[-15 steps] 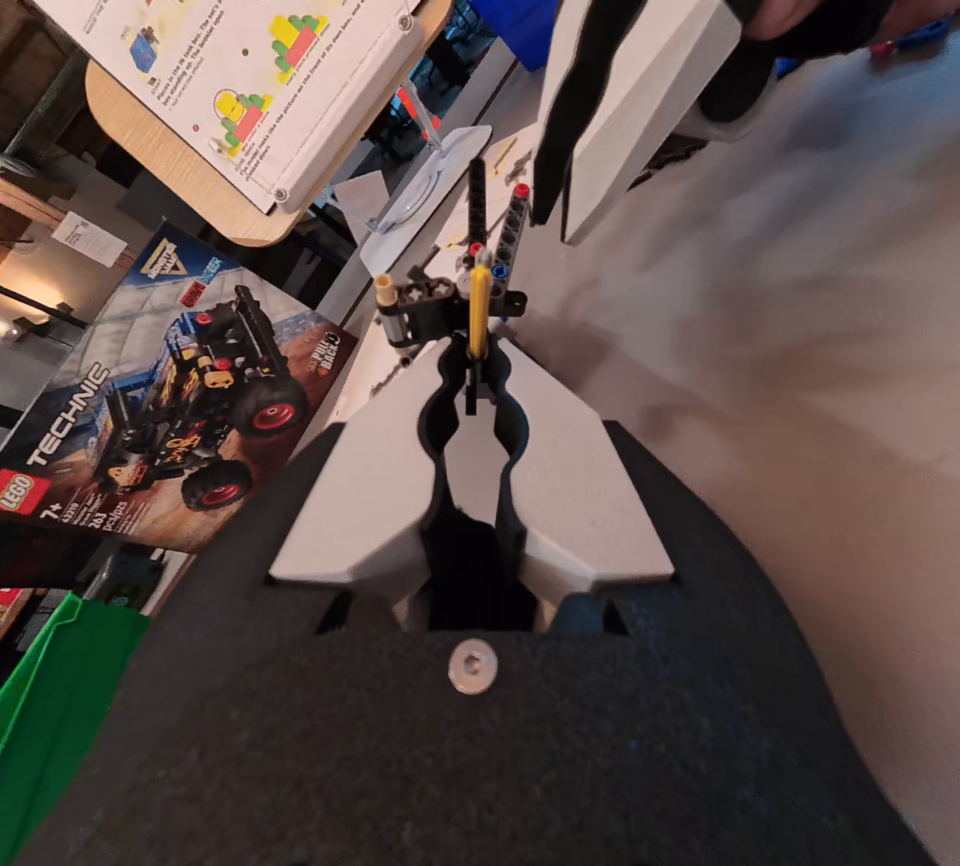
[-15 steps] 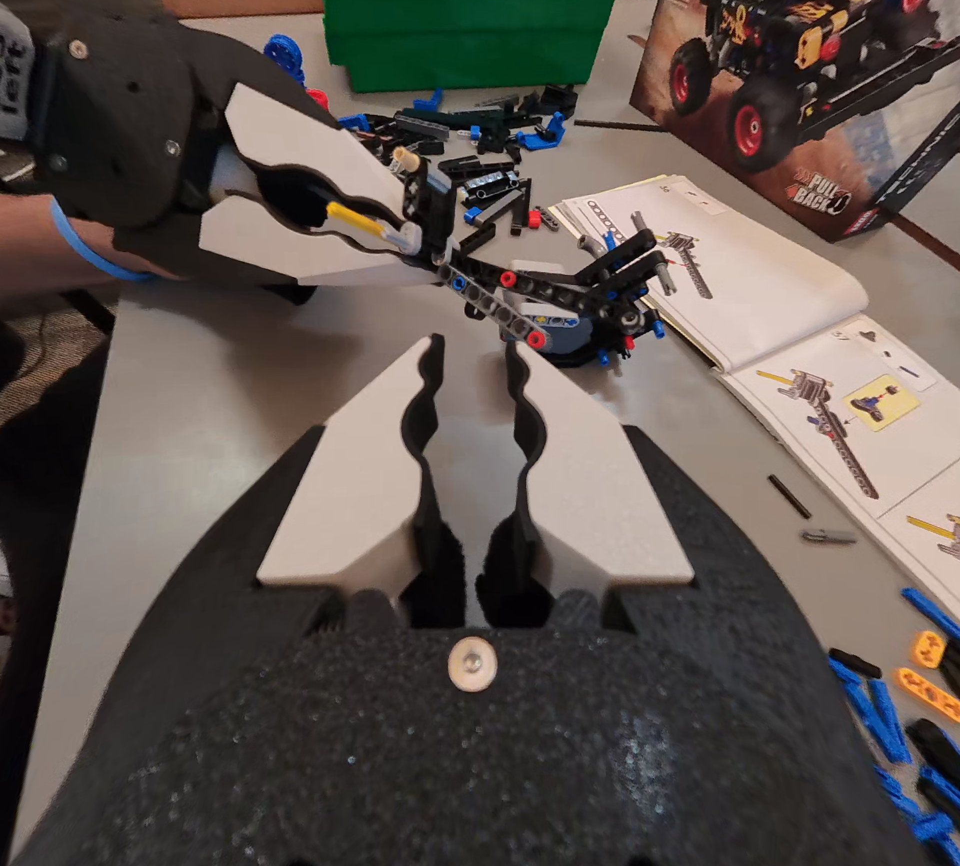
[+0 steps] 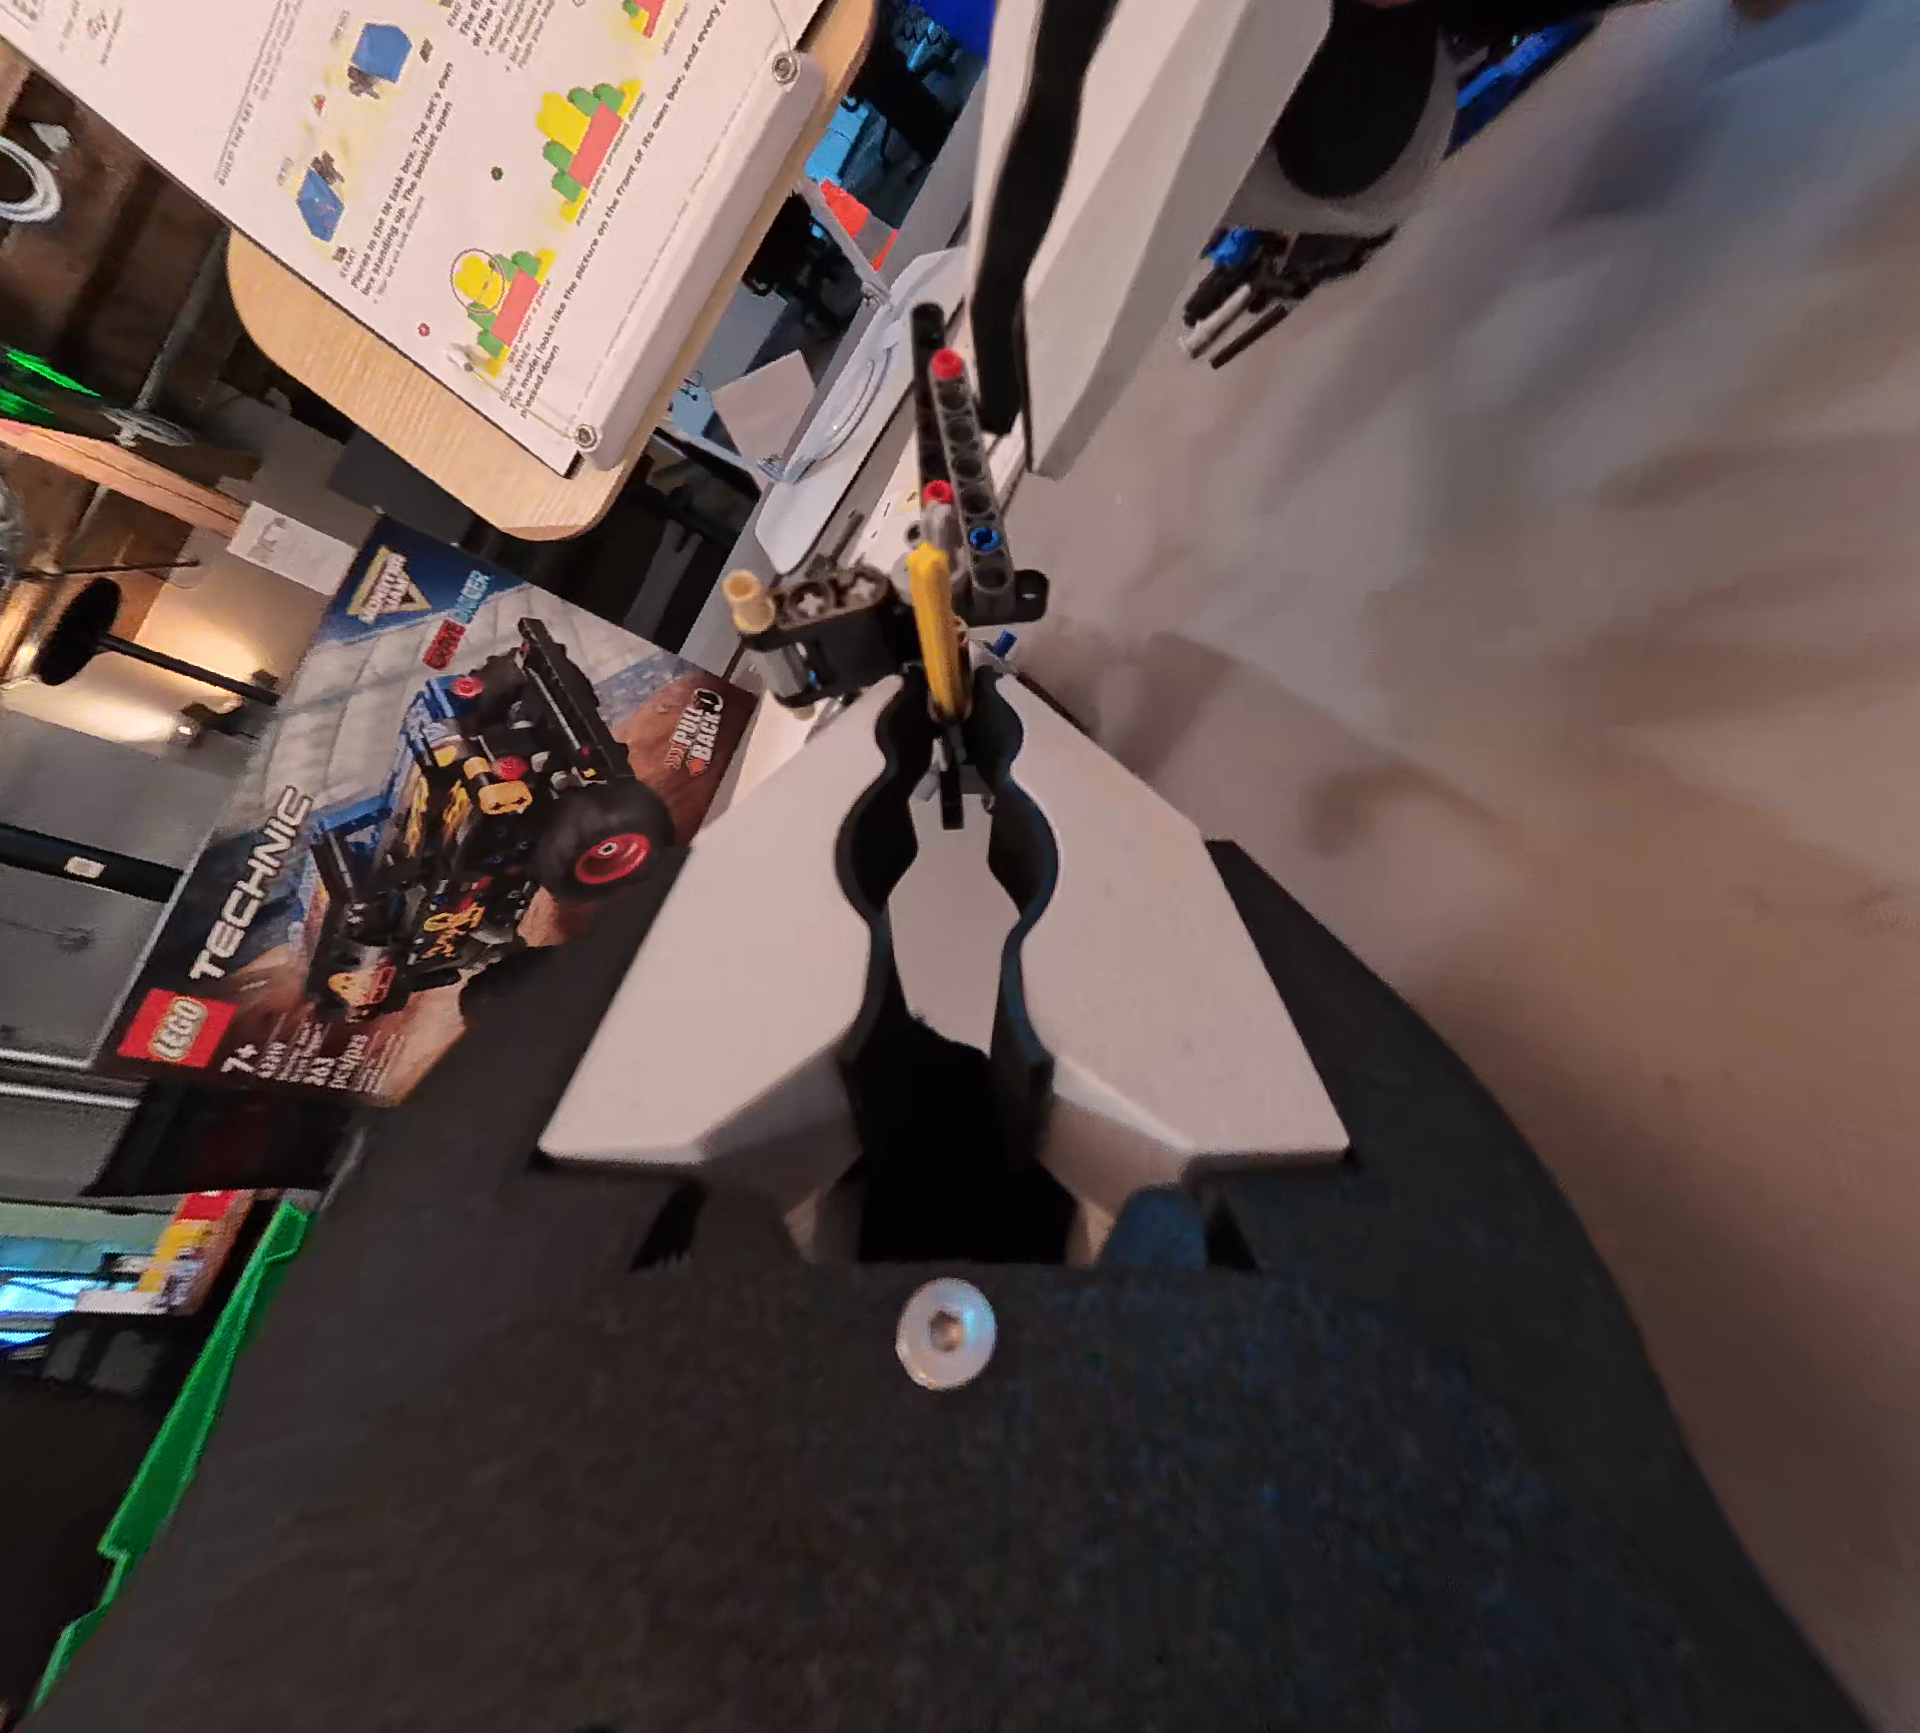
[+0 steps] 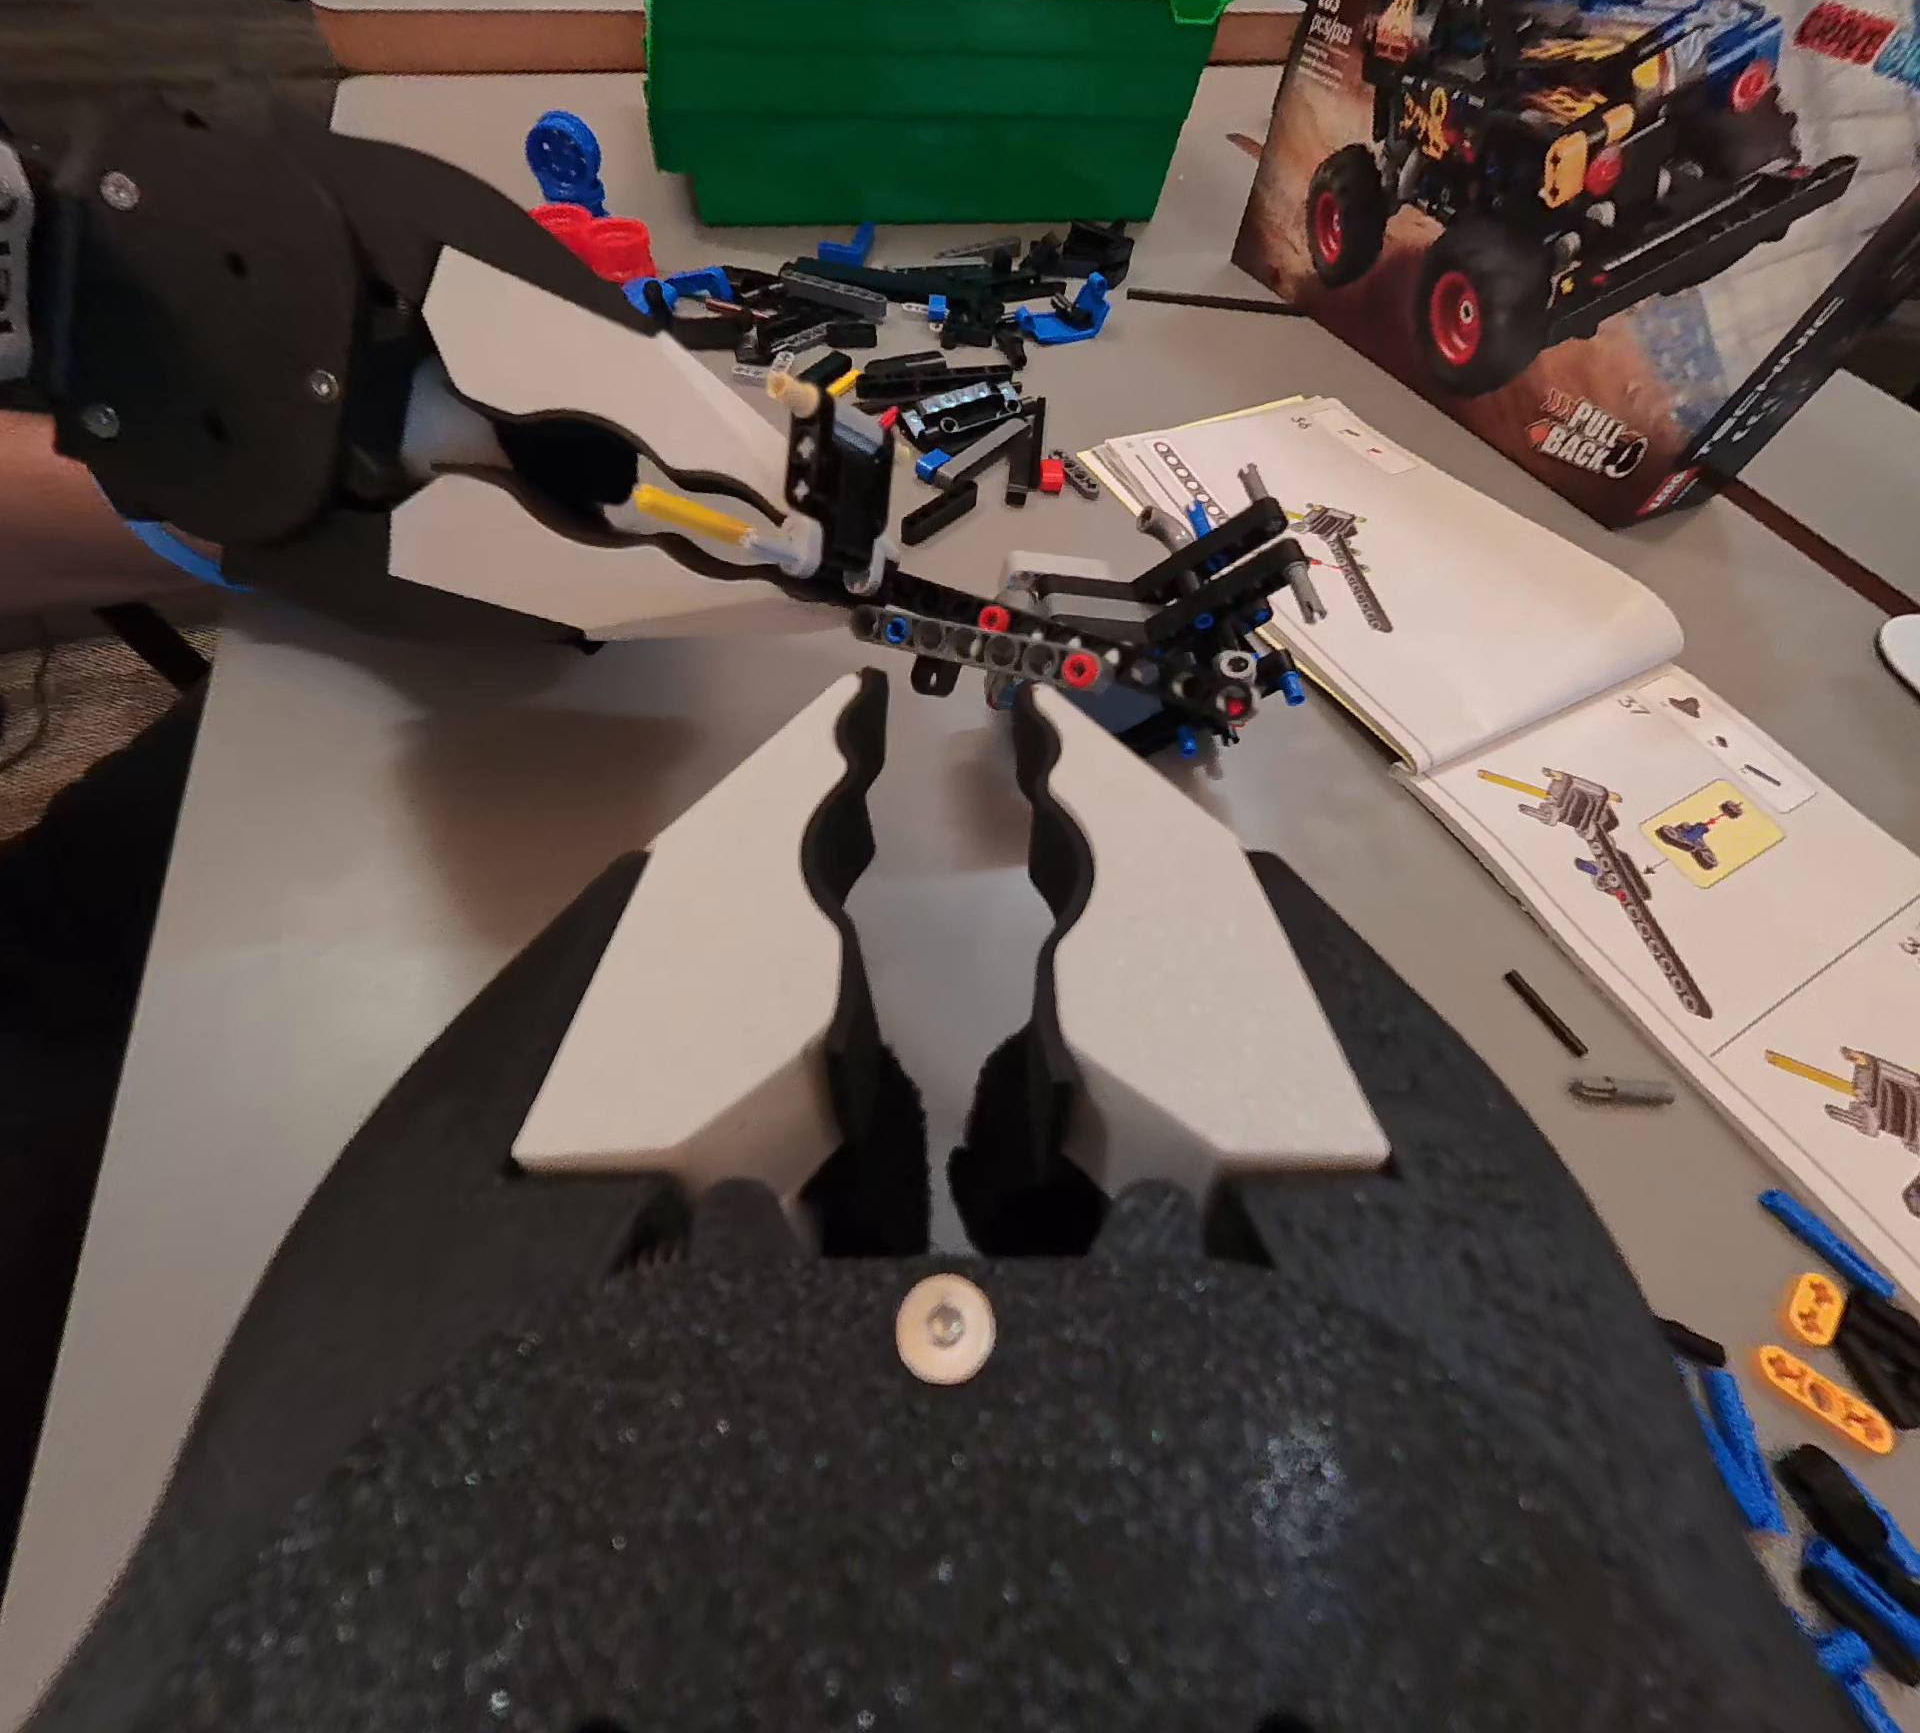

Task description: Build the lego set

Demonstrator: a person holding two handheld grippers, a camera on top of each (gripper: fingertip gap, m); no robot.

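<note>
Broadly, my grey table [image 4: 436, 852] carries everything: the green bin [image 4: 914, 94] at the back, the set's box [image 4: 1558, 156] standing to the right, and the open instruction booklet [image 4: 1455, 644] lying in front of the box. Loose pieces [image 4: 935, 353] are scattered between the bin and the booklet, with more blue and orange ones [image 4: 1829, 1371] near my right edge.

Next in size, my left tongs [image 4: 821, 561] reach in from the left, closed on the end of the half-built chassis [image 4: 1091, 634], pinching it where the yellow axle [image 4: 691, 511] runs back between the jaws. In the left wrist view the same yellow axle [image 3: 935, 634] sits at the tip of my left tongs [image 3: 945, 727], with the black holed beam [image 3: 961, 478] stretching away beyond it. My right tongs [image 4: 951, 707] are parted and empty, their tips just beside the beam, not touching it as far as I can tell.

I judge the chassis light but fiddly: hard, slick plastic, stiff along the beam, weak at the pin joints, so a twist could pop it apart. The far end seems to rest on the table by the booklet. I would take hold across the beam's flat sides, near the red pin [image 4: 1081, 668], rather than on the thin protruding pins.
</note>
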